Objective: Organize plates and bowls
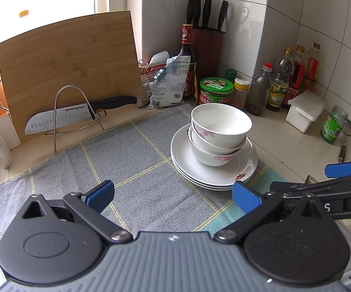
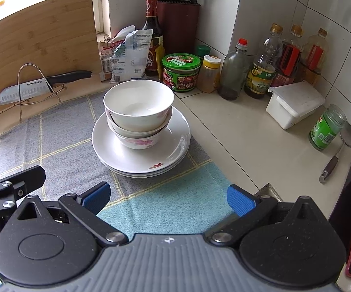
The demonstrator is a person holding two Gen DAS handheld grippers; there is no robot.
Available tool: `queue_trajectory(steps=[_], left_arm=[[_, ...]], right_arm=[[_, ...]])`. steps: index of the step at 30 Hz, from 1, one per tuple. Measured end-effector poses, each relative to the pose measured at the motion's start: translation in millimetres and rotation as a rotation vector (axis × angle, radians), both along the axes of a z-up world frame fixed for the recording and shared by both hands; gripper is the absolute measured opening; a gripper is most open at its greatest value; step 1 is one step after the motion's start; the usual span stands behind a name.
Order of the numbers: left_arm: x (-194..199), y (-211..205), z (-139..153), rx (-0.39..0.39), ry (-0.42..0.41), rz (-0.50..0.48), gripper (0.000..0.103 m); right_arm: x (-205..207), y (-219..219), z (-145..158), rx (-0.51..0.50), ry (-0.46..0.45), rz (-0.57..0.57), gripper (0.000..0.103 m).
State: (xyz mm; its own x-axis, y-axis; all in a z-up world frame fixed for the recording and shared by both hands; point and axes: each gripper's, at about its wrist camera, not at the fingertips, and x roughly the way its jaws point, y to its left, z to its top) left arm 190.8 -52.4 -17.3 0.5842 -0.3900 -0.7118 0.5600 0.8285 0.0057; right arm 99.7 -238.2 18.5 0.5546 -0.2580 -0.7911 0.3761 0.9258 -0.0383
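Right wrist: glossy round bowls [image 2: 138,112], plates [image 2: 136,155].

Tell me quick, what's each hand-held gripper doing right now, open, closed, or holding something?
Left hand-held gripper: open, holding nothing, short of the stacked bowls.
Right hand-held gripper: open, holding nothing, short of the plates.

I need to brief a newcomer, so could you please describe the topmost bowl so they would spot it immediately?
On the grey checked cloth sits a stack of white plates carrying three nested white porcelain bowls. The topmost bowl tilts slightly, and unlike the bottom bowl with its bold pink flowers, it shows mostly plain white.
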Motion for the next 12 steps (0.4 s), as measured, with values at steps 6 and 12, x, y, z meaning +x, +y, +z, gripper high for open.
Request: queue_trajectory(steps=[6, 12], left_arm=[[0.1, -2.0, -0.2, -0.001, 0.002, -0.003, 0.102], [1.0, -3.2, -1.0, -0.005, 0.005, -0.004, 0.102]], right_arm=[[1.0, -1.1, -0.1, -0.006, 0.004, -0.004, 0.103], [2.4, -1.6, 0.0, -0.015, 0.007, -0.006, 0.103]])
